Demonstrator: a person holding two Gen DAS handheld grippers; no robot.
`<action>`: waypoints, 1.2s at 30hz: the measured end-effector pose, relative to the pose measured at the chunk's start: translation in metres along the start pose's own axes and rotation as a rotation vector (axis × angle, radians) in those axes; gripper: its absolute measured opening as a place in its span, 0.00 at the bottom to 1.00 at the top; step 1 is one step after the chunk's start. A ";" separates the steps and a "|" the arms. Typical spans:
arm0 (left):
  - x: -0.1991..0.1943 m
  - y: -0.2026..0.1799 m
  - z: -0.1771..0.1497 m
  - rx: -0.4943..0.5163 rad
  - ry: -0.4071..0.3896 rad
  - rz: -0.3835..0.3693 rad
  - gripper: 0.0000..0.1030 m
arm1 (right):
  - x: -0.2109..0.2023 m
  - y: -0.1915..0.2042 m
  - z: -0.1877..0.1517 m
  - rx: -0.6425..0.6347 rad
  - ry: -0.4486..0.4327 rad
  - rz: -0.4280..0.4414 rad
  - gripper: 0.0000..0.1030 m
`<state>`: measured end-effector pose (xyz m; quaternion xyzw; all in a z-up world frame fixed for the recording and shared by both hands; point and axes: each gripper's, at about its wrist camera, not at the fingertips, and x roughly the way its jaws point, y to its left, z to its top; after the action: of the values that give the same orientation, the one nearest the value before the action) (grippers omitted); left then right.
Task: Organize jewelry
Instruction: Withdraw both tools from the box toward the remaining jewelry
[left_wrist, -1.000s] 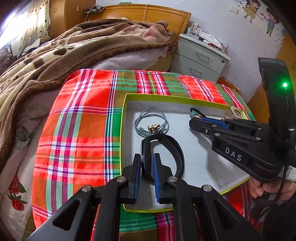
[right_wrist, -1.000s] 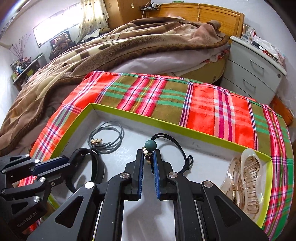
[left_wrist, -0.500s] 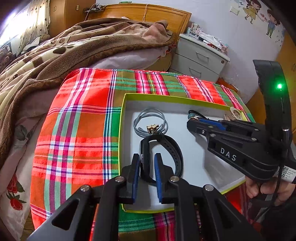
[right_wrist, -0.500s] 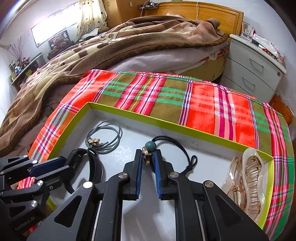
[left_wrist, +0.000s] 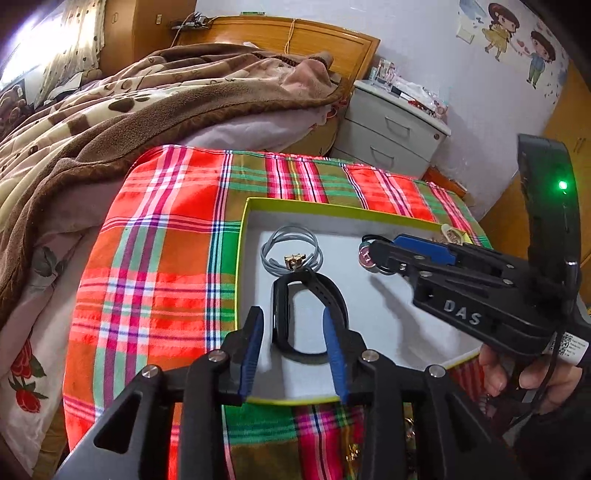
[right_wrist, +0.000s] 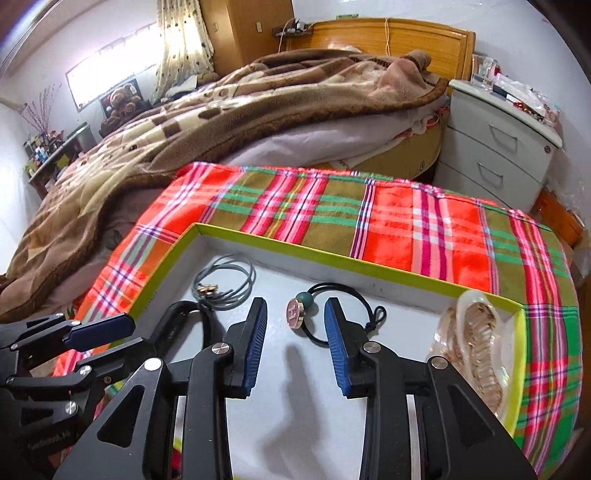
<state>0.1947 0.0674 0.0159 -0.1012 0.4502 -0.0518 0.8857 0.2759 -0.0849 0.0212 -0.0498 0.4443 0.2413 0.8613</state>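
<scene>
Tray (right_wrist: 388, 271) holds cord necklace (right_wrist: 225, 282), wristband (left_wrist: 310, 317), hair tie (right_wrist: 332, 310), seemingly a hair clip (right_wrist: 476, 354).

Daylight enters through the curtained window (right_wrist: 110, 79), which is blown out to white, and leaves the room evenly and fairly brightly lit. Soft shadows lie on the pale floor of the tray (right_wrist: 258, 271) under the right gripper (right_wrist: 295, 325). Both views bow strongly and darken at the corners, with slight softness toward the edges, and a green indicator light (left_wrist: 562, 185) glows with a small halo.
</scene>
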 end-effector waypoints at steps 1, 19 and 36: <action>-0.003 0.001 -0.001 -0.003 -0.005 0.002 0.34 | -0.004 -0.001 -0.001 0.005 -0.007 0.000 0.32; -0.044 0.006 -0.043 -0.030 -0.024 -0.023 0.36 | -0.063 -0.003 -0.075 0.098 -0.061 0.049 0.32; -0.053 0.010 -0.068 -0.031 -0.002 -0.042 0.36 | -0.083 0.009 -0.108 0.134 -0.105 0.044 0.32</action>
<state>0.1091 0.0779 0.0162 -0.1243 0.4479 -0.0632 0.8831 0.1511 -0.1398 0.0228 0.0303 0.4146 0.2324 0.8793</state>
